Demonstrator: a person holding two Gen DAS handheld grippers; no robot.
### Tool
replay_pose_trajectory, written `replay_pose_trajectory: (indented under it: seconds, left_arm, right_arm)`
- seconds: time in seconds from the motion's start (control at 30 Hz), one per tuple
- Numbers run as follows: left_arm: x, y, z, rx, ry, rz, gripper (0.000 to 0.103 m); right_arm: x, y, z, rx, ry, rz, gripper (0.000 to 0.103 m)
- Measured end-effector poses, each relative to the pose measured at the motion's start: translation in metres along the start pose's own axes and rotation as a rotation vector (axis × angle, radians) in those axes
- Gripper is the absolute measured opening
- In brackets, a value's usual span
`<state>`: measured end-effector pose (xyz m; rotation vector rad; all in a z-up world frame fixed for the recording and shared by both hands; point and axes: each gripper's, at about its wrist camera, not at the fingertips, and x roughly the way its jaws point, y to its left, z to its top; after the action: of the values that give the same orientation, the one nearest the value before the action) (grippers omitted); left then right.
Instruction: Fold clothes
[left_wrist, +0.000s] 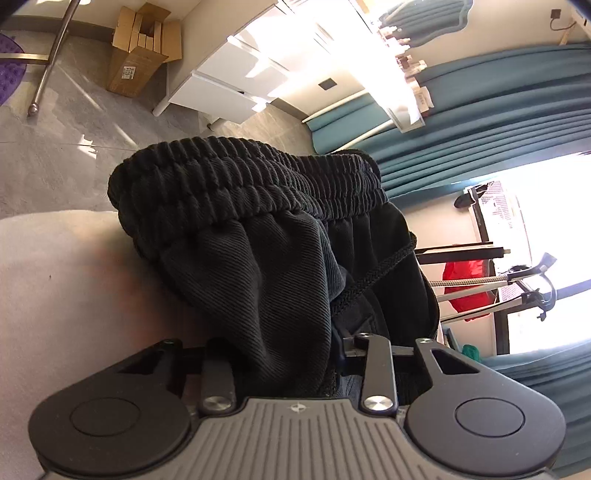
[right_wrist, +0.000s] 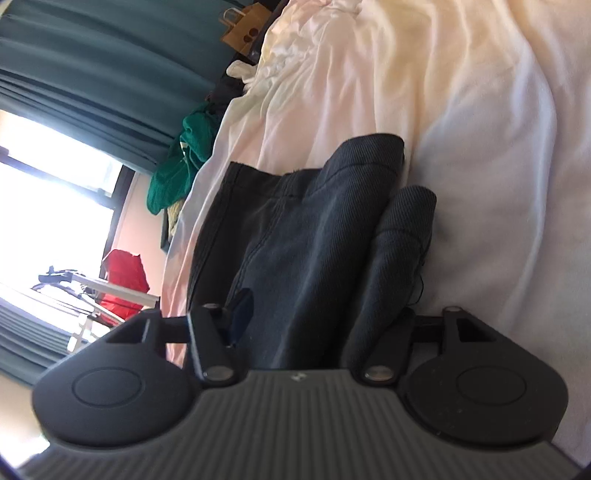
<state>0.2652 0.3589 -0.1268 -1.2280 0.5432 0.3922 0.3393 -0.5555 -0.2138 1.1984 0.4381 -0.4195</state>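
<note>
1. Presently, left tool (left_wrist: 284, 354) is clamped narrow on black trousers (left_wrist: 280, 258); the ribbed waistband (left_wrist: 243, 184) sits ahead of it.
2. Right tool (right_wrist: 317, 332) is clamped narrow on the trouser legs (right_wrist: 314, 236).
3. Trousers lie on the white bed sheet (right_wrist: 480, 147) ahead of that tool.

Both wrist views sit rolled sideways, close over dark trousers (left_wrist: 280, 258) on the bed (right_wrist: 498, 147), sharing the window wall.

Grey tiled floor (left_wrist: 55, 155), white drawers (left_wrist: 229, 74), teal curtains (left_wrist: 498, 122), bright window (left_wrist: 546, 229)
</note>
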Motion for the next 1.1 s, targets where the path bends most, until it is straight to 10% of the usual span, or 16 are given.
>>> replay_pose_trajectory:
  seconds: [0.03,0.07,0.37,0.73,1.1]
  left_arm:
    - [0.0,-0.003,0.004,0.003,-0.002,-0.002,0.022]
    - [-0.003,-0.006,0.006,0.013,0.0,-0.002,0.02]
    - [-0.056,-0.041,0.019,0.094,0.004,-0.018,0.014]
    - [-0.149,0.009,-0.012,0.214,0.108,-0.04,0.014]
    - [-0.168,0.041,-0.05,0.406,0.116,-0.036,0.023]
  right_arm:
    - [0.001,0.002,0.004,0.003,-0.014,-0.015,0.01]
    - [0.0,0.002,0.009,0.014,-0.014,-0.009,0.008]
    - [-0.071,0.022,0.023,-0.085,-0.121,0.038,0.007]
    - [-0.203,-0.112,0.02,0.132,-0.155,-0.014,0.007]
    - [-0.197,-0.169,0.012,0.215,-0.034,0.006,0.011]
